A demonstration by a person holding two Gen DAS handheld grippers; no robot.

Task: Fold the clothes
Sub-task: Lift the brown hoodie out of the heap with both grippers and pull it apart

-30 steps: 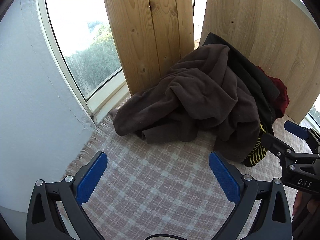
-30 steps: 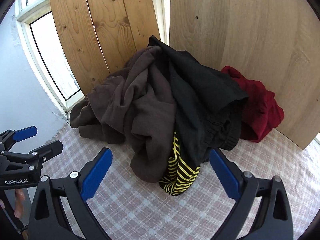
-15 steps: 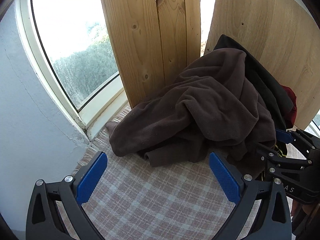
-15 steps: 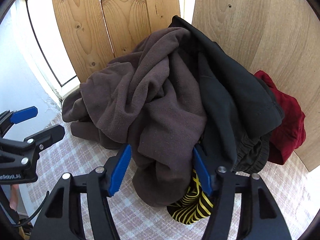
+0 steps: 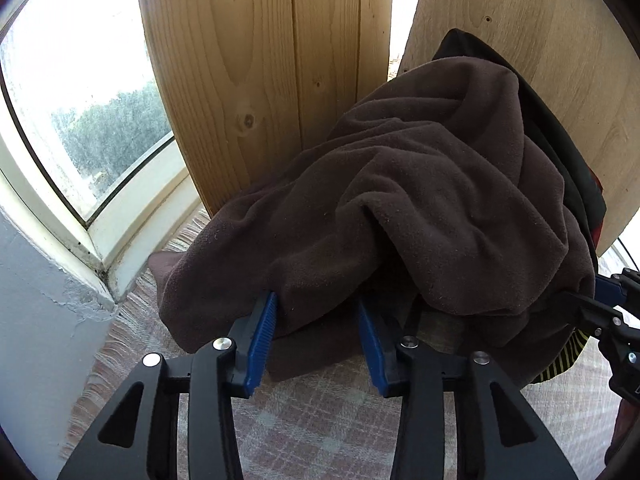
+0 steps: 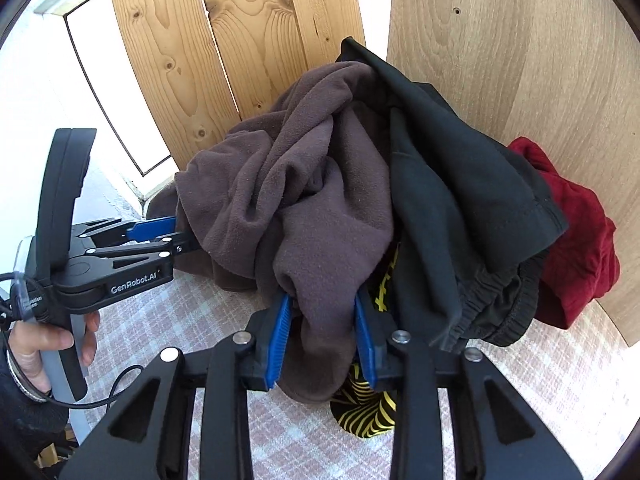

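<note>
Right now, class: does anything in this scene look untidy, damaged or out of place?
Yes. The clothes are a tangled heap: brown fleece over a black garment, a red one behind. Wall paint by the window is cracked.

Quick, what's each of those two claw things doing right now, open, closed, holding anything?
Left gripper: jaws closing, brown fleece between them.
Right gripper: jaws closing on a hanging fold of the same fleece, pads pressing it.

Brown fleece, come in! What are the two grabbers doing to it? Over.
Both grippers closing on the brown fleece: left gripper at its near edge, right gripper on a hanging fold. Black garment and striped piece tangled alongside.
</note>
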